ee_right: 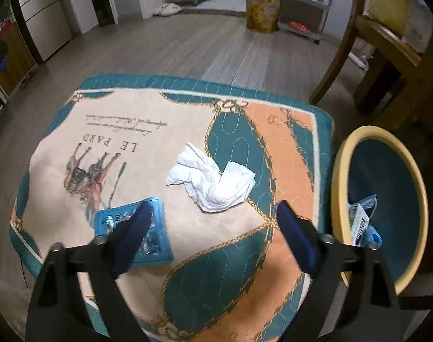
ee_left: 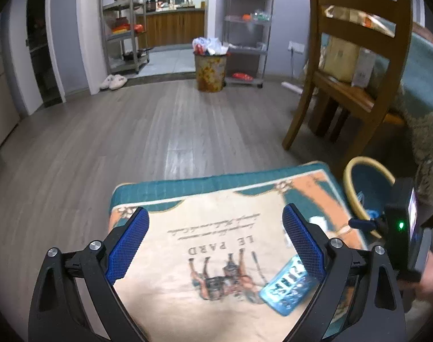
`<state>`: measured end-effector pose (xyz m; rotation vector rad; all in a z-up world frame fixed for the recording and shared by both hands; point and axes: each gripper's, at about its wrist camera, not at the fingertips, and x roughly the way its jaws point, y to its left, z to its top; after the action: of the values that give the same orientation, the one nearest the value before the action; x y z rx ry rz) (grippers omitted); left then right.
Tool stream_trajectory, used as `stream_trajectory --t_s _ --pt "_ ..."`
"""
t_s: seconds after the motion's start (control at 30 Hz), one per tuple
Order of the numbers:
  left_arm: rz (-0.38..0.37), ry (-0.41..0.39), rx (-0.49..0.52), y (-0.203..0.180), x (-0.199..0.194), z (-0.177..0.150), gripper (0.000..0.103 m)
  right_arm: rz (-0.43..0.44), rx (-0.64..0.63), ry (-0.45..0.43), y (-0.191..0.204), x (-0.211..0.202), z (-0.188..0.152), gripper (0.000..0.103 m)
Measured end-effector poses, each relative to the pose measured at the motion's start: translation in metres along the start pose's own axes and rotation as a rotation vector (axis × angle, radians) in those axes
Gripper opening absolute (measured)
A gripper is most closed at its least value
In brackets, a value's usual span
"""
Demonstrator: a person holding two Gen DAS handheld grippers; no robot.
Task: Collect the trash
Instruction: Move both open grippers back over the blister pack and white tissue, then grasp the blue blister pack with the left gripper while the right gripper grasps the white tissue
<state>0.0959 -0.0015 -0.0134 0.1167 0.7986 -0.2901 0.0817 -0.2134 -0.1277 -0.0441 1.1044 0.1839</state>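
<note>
Lying crumpled on the printed cloth that covers the table, the white tissue is a soft, creased wad with quilted embossing, twisted at its middle into two lobes; its long axis runs from upper left to lower right in the right wrist view, one ragged end pointing toward the "LE PARD" lettering and the fatter end toward the teal and yellow bin just off the table's right edge; it sits on the boundary between the cream field and the teal and orange border of the cloth, ahead of the right gripper and clear of both fingers; those fingers stand well apart with nothing pressed between them; the blue blister pack lies flat near the left finger of that gripper, partly hidden behind it, a rectangular teal-blue tray with clear bubbles, its long axis running roughly away from the camera and tilted slightly left; in the left wrist view the same pack shows beside the right finger of the left gripper, blurred, slanted from lower left to upper right; the left gripper's fingers are also spread wide and empty, above the cloth's horse print; inside the bin a small printed packet and some bluish plastic rest against the wall; a wooden chair stands beyond the table.
</note>
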Motion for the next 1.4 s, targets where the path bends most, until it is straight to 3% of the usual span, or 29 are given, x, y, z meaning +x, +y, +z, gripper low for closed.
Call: stream_trajectory --t_s 0.1,0.17,0.23,0.4,0.63,0.97,1.07,1.33,1.4 --pt "0.0 0.02 -0.034 0.009 0.01 0.001 0.094 0.016 -0.012 0.026 0.0 0.016 0.005 0.061" --pt "-0.009 0.038 -0.071 0.015 0.018 0.002 0.094 0.018 -0.008 0.045 -0.001 0.027 0.006 0.058" --pt "-0.019 0.055 -0.088 0.016 0.025 0.001 0.094 0.029 -0.003 0.079 -0.002 0.038 0.005 0.031" --pt "-0.035 0.115 -0.029 -0.005 0.044 -0.011 0.094 0.056 0.032 0.08 -0.013 0.036 0.005 0.011" --pt "-0.111 0.208 0.114 -0.054 0.071 -0.04 0.094 0.065 0.123 0.03 -0.04 0.002 0.01 0.01" --pt "-0.212 0.358 0.343 -0.114 0.098 -0.087 0.096 0.08 0.134 -0.043 -0.064 -0.051 0.011 0.01" --pt "-0.234 0.406 0.363 -0.124 0.107 -0.097 0.096 0.086 0.157 -0.044 -0.074 -0.054 0.011 0.01" --pt "-0.19 0.509 0.408 -0.14 0.133 -0.109 0.096 0.096 0.172 -0.05 -0.084 -0.057 0.007 0.01" --pt "-0.199 0.513 0.406 -0.141 0.133 -0.105 0.09 0.095 0.175 -0.06 -0.086 -0.062 0.006 0.01"
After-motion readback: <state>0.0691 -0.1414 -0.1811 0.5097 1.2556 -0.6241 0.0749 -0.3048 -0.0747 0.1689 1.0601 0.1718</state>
